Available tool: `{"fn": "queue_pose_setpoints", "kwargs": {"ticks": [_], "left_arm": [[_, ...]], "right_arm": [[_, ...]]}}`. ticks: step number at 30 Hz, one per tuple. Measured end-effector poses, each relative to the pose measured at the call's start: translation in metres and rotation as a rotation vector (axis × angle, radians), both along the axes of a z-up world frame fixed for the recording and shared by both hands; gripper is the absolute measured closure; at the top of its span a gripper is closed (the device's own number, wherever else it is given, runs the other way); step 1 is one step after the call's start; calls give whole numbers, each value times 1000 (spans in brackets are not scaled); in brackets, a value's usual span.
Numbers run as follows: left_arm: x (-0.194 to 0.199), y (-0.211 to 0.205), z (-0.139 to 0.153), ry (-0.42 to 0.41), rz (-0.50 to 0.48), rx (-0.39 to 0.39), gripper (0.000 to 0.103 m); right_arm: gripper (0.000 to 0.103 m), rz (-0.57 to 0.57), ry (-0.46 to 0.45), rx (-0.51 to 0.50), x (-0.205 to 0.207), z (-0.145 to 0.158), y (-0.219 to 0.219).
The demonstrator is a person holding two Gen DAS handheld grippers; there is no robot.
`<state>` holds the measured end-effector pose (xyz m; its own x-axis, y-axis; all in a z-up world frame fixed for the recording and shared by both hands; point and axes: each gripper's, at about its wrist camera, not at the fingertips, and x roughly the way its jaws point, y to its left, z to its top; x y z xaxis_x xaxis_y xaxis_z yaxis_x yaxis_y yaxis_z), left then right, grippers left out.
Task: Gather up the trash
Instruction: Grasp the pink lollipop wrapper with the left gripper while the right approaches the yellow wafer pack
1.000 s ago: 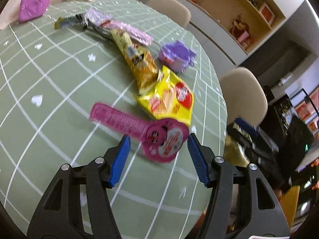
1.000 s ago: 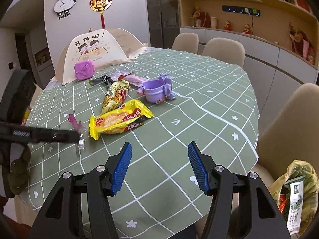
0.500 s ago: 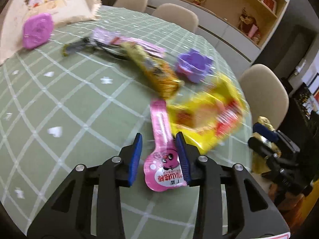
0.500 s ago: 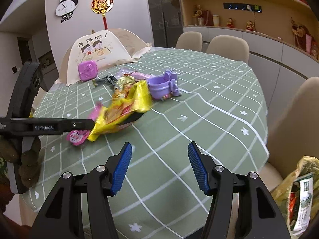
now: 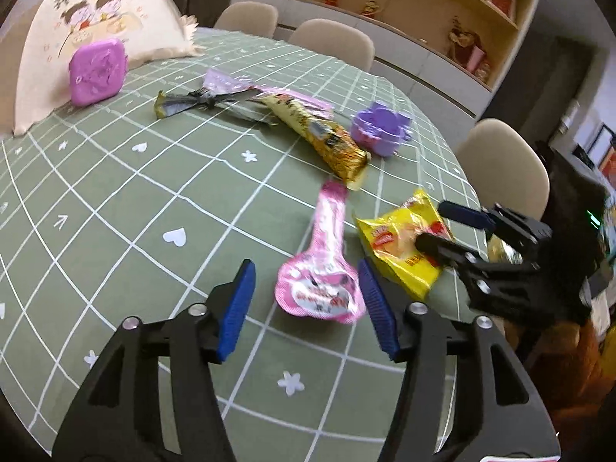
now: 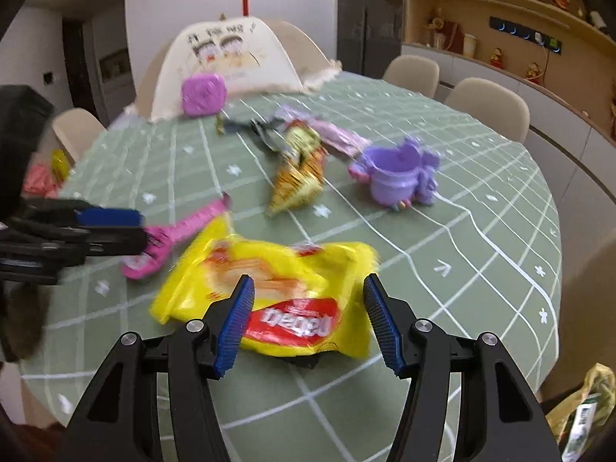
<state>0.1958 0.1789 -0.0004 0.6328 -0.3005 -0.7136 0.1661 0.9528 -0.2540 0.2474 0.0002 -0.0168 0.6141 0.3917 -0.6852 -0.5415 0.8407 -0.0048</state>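
**Two wrappers lined up for pickup**

Two grippers each face one wrapper. Nearest, the left gripper has its jaws opening, the pink packet lying loose between them. The right gripper stands open over the yellow bag, gripping nothing. Next, both likely must lower and close. Farther off on the table lies the gold wrapper.

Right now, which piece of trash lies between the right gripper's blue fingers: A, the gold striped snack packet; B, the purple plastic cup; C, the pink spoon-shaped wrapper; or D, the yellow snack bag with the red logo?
D: the right wrist view shows the yellow snack bag between the open right gripper.
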Motion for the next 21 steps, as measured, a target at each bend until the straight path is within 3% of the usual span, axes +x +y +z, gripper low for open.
{"fn": "queue_pose_setpoints", "kwargs": {"ticks": [5,8,12,18,21], "left_arm": [[-1,-18,0,-23,-50,71,47],[4,-22,-2,-13,-38,99,47],[12,-18,-9,39,-7,101,50],[6,-18,-8,13,-16,111,54],[6,-13,-5,-11,21,72,54]], "right_arm": [[47,-75,72,91,12,-8,-29],[47,-77,67,82,9,-10,-33],[47,-65,33,36,2,-12,-30],[46,-72,44,68,2,-12,-35],[47,-57,71,63,3,-8,-34]]}}
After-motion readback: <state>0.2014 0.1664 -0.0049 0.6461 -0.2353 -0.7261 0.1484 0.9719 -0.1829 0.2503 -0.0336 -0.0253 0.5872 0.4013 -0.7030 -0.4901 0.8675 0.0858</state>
